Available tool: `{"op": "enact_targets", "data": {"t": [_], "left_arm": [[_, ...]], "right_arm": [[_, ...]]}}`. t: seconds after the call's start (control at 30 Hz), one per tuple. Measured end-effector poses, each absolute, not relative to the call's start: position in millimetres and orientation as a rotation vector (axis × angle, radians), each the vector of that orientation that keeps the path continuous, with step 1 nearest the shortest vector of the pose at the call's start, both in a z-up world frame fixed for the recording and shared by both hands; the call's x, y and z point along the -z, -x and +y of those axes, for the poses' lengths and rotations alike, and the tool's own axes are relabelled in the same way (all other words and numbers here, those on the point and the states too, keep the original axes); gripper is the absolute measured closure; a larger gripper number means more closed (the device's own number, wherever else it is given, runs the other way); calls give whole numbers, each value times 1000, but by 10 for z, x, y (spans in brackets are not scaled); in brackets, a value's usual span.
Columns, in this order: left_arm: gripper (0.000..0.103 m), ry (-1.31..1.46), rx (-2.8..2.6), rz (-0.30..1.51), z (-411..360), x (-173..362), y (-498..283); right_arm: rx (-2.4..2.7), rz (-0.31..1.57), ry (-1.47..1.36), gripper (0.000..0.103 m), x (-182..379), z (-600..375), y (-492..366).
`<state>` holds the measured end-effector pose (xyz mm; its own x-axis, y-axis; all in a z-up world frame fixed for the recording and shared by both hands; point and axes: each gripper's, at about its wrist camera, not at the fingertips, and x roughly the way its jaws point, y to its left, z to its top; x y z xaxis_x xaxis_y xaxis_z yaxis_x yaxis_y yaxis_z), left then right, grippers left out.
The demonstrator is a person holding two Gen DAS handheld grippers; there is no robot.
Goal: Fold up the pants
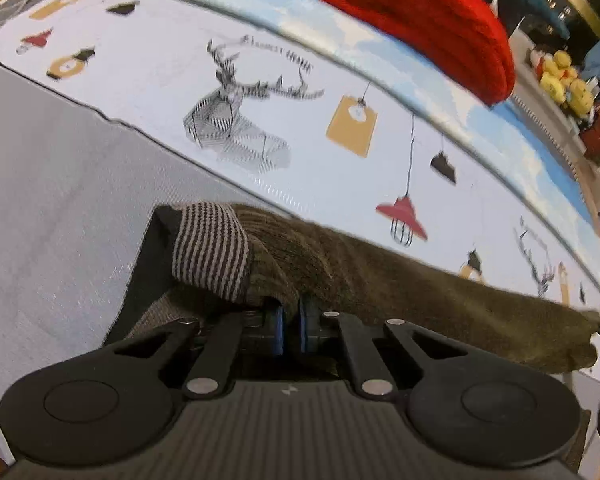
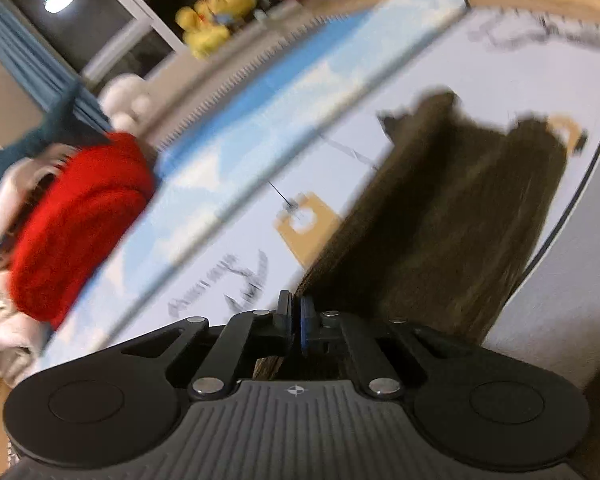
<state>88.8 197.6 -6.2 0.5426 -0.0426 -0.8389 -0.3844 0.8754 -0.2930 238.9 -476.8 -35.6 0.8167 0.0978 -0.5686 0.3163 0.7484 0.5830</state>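
The olive corduroy pants (image 1: 380, 280) are pinched by the left hand-held gripper (image 1: 291, 320) and the right hand-held gripper (image 2: 295, 320), above a printed sheet (image 1: 160, 80).

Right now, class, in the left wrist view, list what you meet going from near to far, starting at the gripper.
left gripper → brown pants with the striped waistband → printed sheet → light blue bedding strip → red knit garment
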Motion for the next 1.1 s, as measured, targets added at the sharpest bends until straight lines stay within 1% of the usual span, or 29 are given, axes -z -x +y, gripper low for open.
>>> {"op": "enact_targets", "data": {"t": [0.1, 0.2, 0.3, 0.4, 0.53, 0.6, 0.63, 0.7, 0.73, 0.77, 0.83, 0.9, 1.0, 1.07, 1.1], "left_arm": [[96, 479, -210, 938, 2033, -61, -773], [97, 487, -204, 903, 2129, -176, -568], [97, 486, -205, 896, 2261, -231, -350], [97, 447, -228, 975, 2354, -133, -233], [97, 345, -248, 1146, 2346, 119, -268], [96, 350, -244, 1185, 2344, 188, -281], [94, 365, -251, 1180, 2359, 183, -275], [82, 438, -247, 1162, 2403, 176, -258], [67, 478, -246, 1161, 2428, 185, -251], [59, 507, -250, 1164, 2440, 200, -245], [58, 546, -258, 1170, 2453, 227, -239], [54, 569, -273, 1164, 2459, 231, -256], [53, 584, -305, 1135, 2476, 195, -284], [53, 573, -319, 1132, 2480, 195, -303], [53, 569, -314, 1138, 2475, 203, -318]], "right_arm": [[115, 562, -697, 100, -68, -4757, -1981], [127, 547, -638, 101, -396, -4729, -1435], [163, 594, -603, 101, -498, -4730, -754], [210, 744, -628, 100, -216, -4776, -235], [321, 1035, -697, 100, 473, -4997, 116], [384, 1029, -710, 99, 569, -5230, 214], [405, 983, -724, 96, 543, -5375, 260], [472, 875, -737, 96, 452, -5687, 358], [504, 843, -753, 96, 440, -5813, 402], [530, 825, -780, 96, 467, -5929, 460], [564, 820, -884, 96, 587, -6141, 508], [556, 824, -994, 96, 734, -6247, 486], [506, 846, -1088, 94, 922, -6258, 373], [487, 912, -1066, 87, 1015, -6119, 245], [476, 941, -1057, 87, 1052, -6060, 191]]}}
